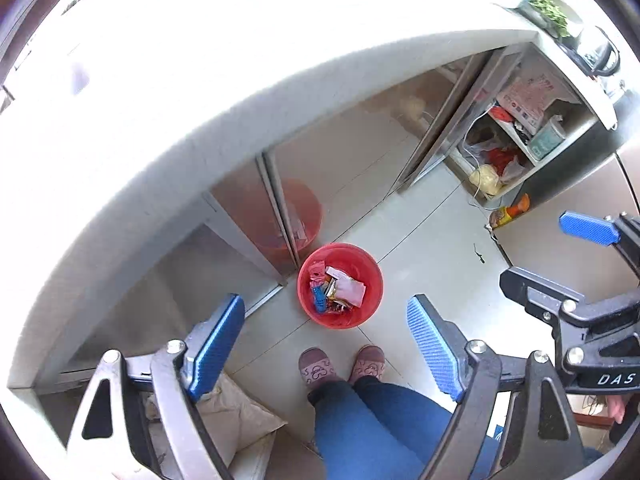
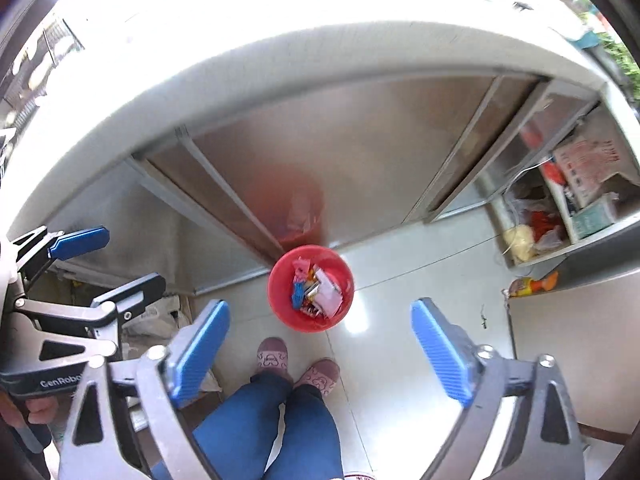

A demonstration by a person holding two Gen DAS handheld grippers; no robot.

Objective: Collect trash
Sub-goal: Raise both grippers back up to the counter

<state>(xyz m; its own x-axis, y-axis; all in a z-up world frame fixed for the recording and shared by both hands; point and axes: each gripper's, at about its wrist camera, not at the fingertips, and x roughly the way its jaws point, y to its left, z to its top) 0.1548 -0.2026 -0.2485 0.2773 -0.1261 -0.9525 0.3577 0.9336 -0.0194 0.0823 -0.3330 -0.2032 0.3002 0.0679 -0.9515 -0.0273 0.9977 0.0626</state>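
Observation:
A red bin [image 1: 340, 284] stands on the tiled floor against the steel cabinet; it holds several wrappers and paper scraps [image 1: 338, 290]. It also shows in the right wrist view [image 2: 311, 294] with the scraps [image 2: 318, 292]. My left gripper [image 1: 326, 344] is open and empty, high above the bin. My right gripper [image 2: 320, 354] is open and empty, also high above the bin. The right gripper appears at the right of the left wrist view [image 1: 560, 252], and the left gripper at the left of the right wrist view [image 2: 120, 260].
A white counter edge [image 1: 224, 120] curves over steel cabinet doors [image 1: 352, 160]. Open shelves [image 1: 516, 140] at the right hold bags and boxes. A yellow-orange bottle [image 1: 510, 212] lies on the floor. The person's legs and pink slippers [image 1: 342, 368] stand below the bin. A sack [image 1: 236, 420] sits at the lower left.

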